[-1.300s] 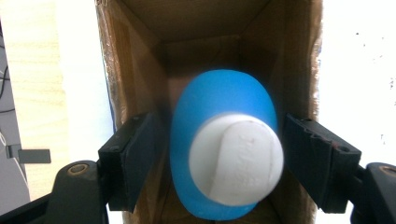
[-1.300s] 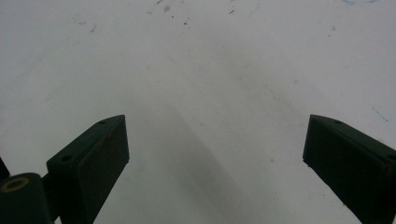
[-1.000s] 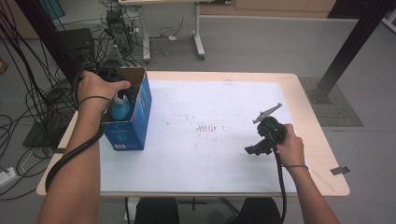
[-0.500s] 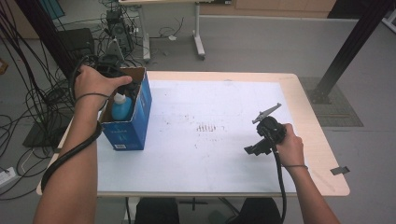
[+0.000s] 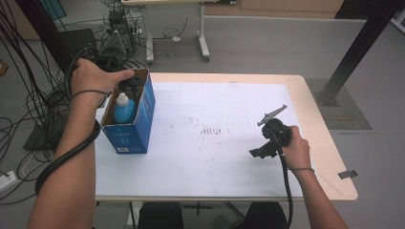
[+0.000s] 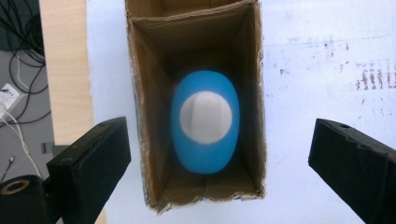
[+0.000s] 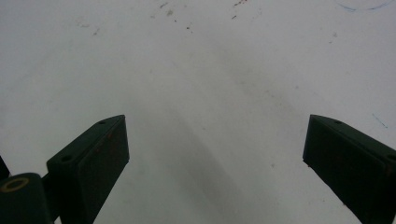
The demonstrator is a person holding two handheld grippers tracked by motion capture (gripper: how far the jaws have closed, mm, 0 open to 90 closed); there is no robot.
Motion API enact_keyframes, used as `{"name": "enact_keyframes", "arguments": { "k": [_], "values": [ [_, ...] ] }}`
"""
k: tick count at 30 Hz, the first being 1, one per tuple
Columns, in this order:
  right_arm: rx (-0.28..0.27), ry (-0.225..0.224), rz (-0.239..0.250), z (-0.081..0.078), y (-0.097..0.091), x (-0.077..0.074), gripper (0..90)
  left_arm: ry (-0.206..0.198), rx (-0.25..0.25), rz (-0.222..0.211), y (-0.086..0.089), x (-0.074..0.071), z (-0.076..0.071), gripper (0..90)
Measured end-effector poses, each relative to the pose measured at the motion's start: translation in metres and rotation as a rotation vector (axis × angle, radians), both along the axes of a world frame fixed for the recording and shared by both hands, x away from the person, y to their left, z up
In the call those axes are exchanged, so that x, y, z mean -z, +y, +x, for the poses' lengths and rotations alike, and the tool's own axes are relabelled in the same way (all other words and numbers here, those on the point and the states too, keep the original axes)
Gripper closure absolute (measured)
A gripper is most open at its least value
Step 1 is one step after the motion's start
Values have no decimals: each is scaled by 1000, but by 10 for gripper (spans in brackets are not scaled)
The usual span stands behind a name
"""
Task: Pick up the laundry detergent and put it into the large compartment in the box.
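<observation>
An open box (image 5: 143,114), blue outside and brown cardboard inside (image 6: 144,93), stands at the table's left end. In it a blue bottle (image 5: 125,109) with a white cap (image 6: 205,116) stands upright. My left gripper (image 5: 131,86) hangs just above the box's far end and looks straight down into it. Its jaws (image 6: 219,126) have just been opening and are now wide open, clear of the bottle, with nothing held. My right gripper (image 5: 260,151) rests low over the white sheet at the right, open (image 7: 215,121) and empty.
A white sheet (image 5: 215,143) with small reddish marks (image 5: 210,130) covers the wooden table (image 5: 325,143). Cables (image 5: 28,109) and equipment lie on the floor to the left. Another table's legs (image 5: 203,38) stand behind. A black post (image 5: 353,52) rises at the far right.
My left hand has lifted off the box, leaving the blue bottle standing inside. The right hand and its gripper have not moved.
</observation>
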State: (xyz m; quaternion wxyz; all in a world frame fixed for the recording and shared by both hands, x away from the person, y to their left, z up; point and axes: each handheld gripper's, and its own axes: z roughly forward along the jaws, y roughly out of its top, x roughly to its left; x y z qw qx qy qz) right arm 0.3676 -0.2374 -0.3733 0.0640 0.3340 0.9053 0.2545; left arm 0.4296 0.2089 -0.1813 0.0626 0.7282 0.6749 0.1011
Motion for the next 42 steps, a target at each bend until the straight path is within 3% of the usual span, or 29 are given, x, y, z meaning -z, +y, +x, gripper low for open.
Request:
{"name": "enact_keyframes", "arguments": {
  "k": [11, 18, 26, 32, 42],
  "values": [
    [-5, 0, 2, 1, 1, 0, 66, -14, 14, 25, -6, -13, -9, 54],
    [-9, -1, -3, 1, 2, -1, 66, -23, 51, 28, -18, -21, -19, 49],
    [-5, -4, -2, -1, 2, -5, 66, -54, 122, 7, -35, -31, -34, 48],
    [-5, -4, -6, -3, 2, -6, 66, -48, 165, 13, -49, -34, -44, 50],
    [-8, -9, -19, -6, 6, -10, 67, -35, 294, -32, -80, -34, -61, 48]
  ]
}}
